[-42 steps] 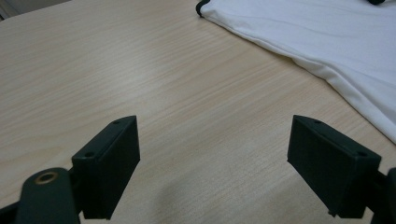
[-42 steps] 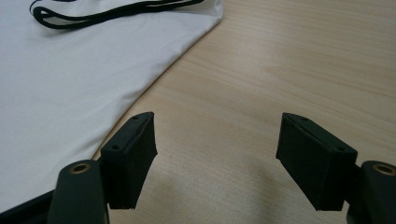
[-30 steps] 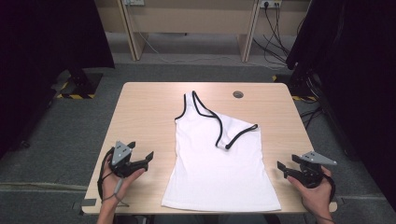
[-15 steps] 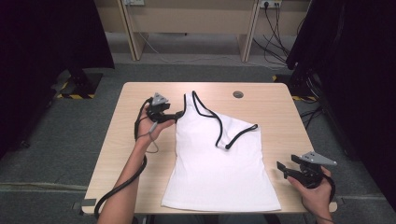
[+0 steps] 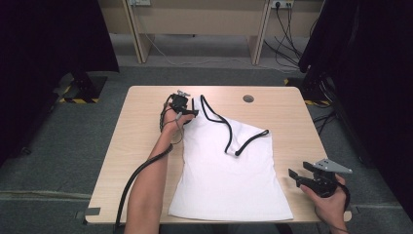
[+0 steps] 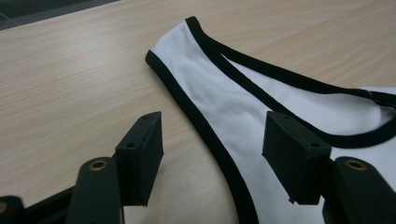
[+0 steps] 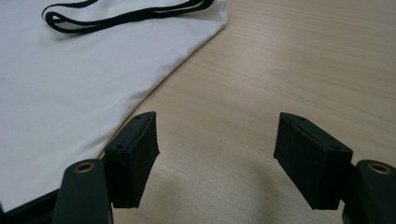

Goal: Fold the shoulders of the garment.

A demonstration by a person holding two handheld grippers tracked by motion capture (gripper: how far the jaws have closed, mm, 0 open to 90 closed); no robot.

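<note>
A white tank top (image 5: 229,175) with black trim lies flat on the wooden table (image 5: 141,126), its right strap folded across the chest. My left gripper (image 5: 191,113) is at the far left shoulder strap. In the left gripper view its jaws (image 6: 215,135) have just been closing. The strap's black-trimmed edge (image 6: 205,126) lies between them, and the pads stand apart from the cloth, so it is open. My right gripper (image 5: 298,168) rests near the front right of the table. Its jaws (image 7: 215,135) stand open over bare wood, just right of the top's side edge (image 7: 70,79).
A round cable hole (image 5: 248,98) sits in the table's far side. The front edge runs close under the right hand (image 5: 326,204). Desk legs and cables (image 5: 287,29) stand on the grey floor behind, with dark curtains at both sides.
The left hand has travelled from the front left of the table to the far shoulder strap, and its jaws have narrowed. The right hand and the tank top have not moved.
</note>
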